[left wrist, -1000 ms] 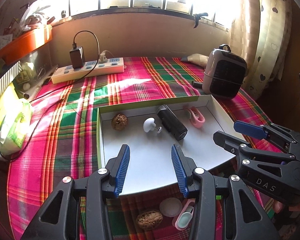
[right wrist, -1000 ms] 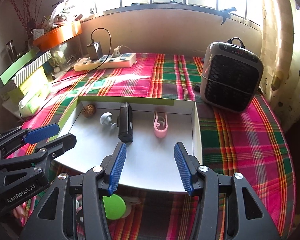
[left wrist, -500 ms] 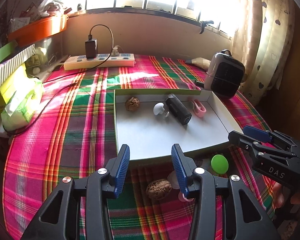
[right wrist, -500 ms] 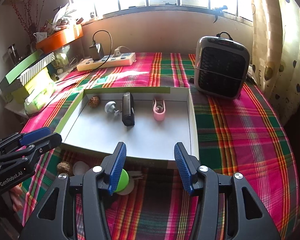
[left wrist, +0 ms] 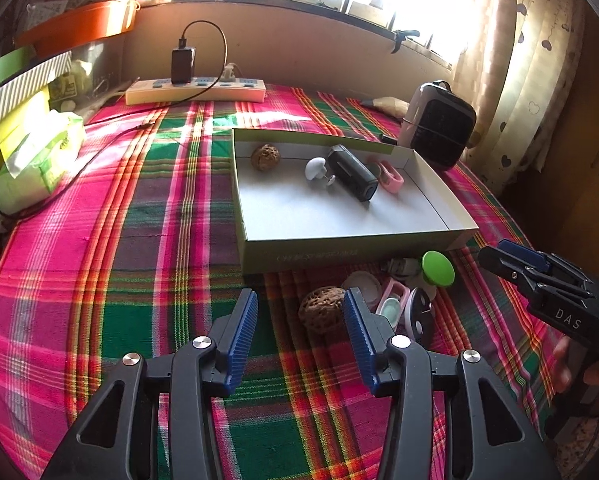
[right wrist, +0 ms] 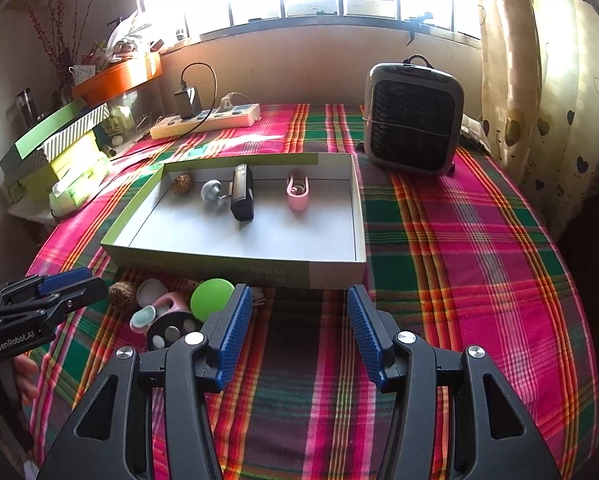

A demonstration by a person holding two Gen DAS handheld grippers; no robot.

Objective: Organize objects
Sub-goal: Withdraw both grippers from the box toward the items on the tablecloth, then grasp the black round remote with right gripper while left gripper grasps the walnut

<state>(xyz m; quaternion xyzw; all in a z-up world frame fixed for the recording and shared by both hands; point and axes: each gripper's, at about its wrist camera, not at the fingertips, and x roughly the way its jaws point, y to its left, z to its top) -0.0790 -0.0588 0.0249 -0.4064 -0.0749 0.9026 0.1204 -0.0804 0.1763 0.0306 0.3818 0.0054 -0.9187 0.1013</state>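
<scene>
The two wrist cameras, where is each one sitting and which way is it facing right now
Left wrist: on the left gripper, angled down over the plaid table toward the walnut; its own open jaws show, also the right gripper and fingertips at right.
Right wrist: on the right gripper, angled down at bare cloth before the box; its open jaws show, also the left gripper at left.
Shared: box, heater, power strip, green lid.

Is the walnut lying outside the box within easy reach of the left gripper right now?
Probably yes. The walnut lies on the cloth just ahead of the left gripper, whose jaws have just been opening and hold nothing. Nothing covers it, though the pink clip crowds its right side.
</scene>
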